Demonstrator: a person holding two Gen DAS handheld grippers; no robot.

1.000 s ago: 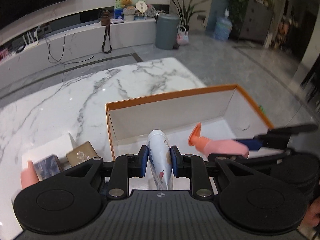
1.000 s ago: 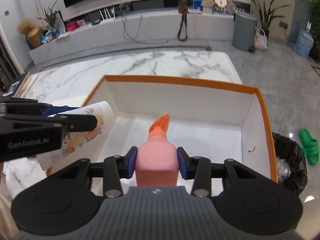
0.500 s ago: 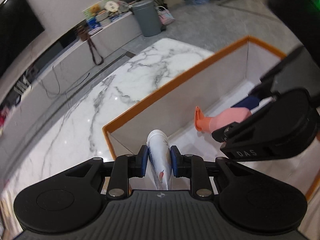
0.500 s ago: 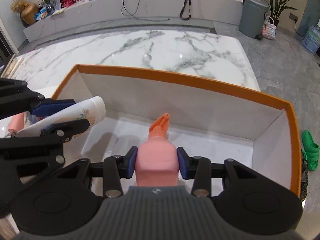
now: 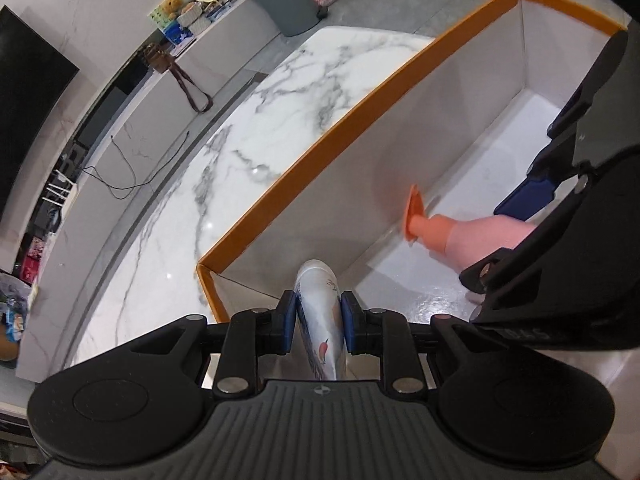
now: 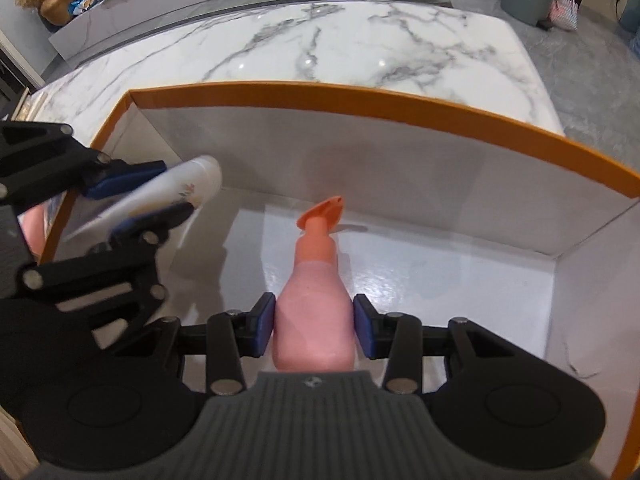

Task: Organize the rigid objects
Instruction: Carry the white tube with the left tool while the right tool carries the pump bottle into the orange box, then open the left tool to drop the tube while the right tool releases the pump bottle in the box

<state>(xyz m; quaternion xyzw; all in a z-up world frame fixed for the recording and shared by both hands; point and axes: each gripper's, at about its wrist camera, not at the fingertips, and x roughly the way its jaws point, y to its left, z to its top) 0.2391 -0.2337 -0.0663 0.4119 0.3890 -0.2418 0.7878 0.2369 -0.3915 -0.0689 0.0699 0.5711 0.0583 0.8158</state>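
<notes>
Gripping pink bottle (image 6: pixel 314 312), perhaps over box (image 6: pixel 360 100)

Soft, even indoor light fills both views. Small glare spots dot the marble tabletop (image 6: pixel 360 48) and the glossy floor of the box (image 6: pixel 400 276). Fisheye distortion bends the edges, with dark corners. The white tube (image 6: pixel 168 196) is motion-blurred in the right wrist view.

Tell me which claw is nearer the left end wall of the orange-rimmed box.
Left. The left claw, shut on the white tube, sits just inside the box's left end wall. The right claw, gripping the pink bottle, is farther along, around the box's middle.
</notes>
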